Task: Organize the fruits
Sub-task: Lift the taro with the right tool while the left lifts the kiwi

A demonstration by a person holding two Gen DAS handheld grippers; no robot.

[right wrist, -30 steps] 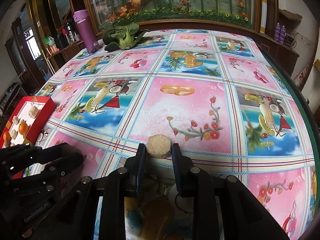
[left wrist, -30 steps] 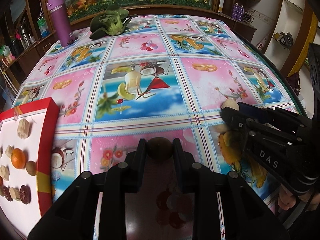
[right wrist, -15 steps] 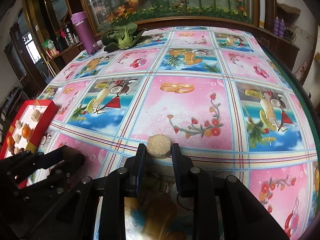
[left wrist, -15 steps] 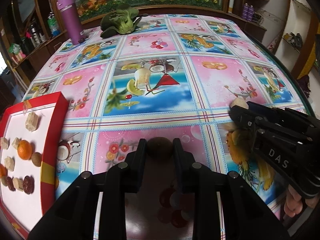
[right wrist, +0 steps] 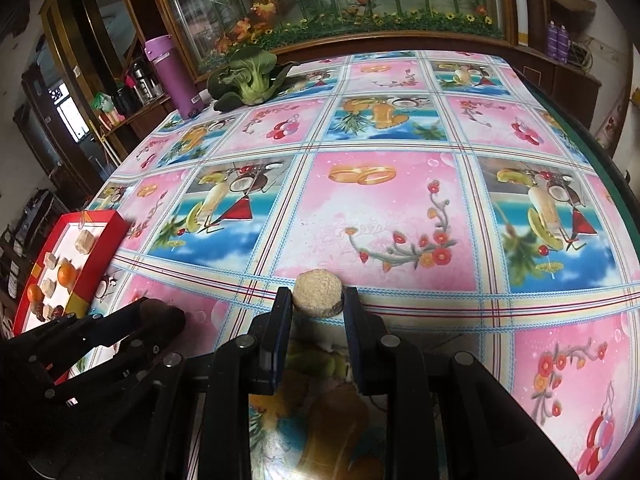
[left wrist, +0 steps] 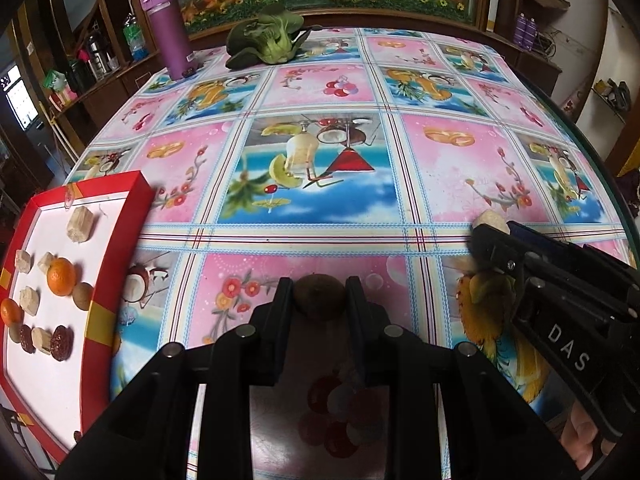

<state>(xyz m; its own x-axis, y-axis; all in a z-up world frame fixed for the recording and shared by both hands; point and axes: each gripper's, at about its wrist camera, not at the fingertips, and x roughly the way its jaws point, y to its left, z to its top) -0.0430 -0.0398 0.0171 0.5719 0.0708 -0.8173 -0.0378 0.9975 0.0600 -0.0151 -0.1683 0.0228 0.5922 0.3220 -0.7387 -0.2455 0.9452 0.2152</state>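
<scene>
Fingers of the left gripper [left wrist: 320,300] pinch a brown fruit [left wrist: 320,298], right gripper [right wrist: 318,304] pinches a beige chunk [right wrist: 318,294]; go gentle, carry both left to the red tray [left wrist: 116,264].

Two black two-finger grippers, the left [left wrist: 320,300] and the right [right wrist: 318,304]; one red-rimmed tray with a white floor [left wrist: 116,248]; on it two orange round citrus fruits [left wrist: 61,277], about five pale beige cut chunks [left wrist: 81,224], two dark red-brown discs [left wrist: 62,342], one brown round fruit [left wrist: 83,296]; one brown kiwi-like fruit [left wrist: 320,298] between the left fingers; one beige cylindrical chunk [right wrist: 318,294] between the right; one purple bottle [left wrist: 168,32]; one green leafy vegetable [left wrist: 266,42].
</scene>
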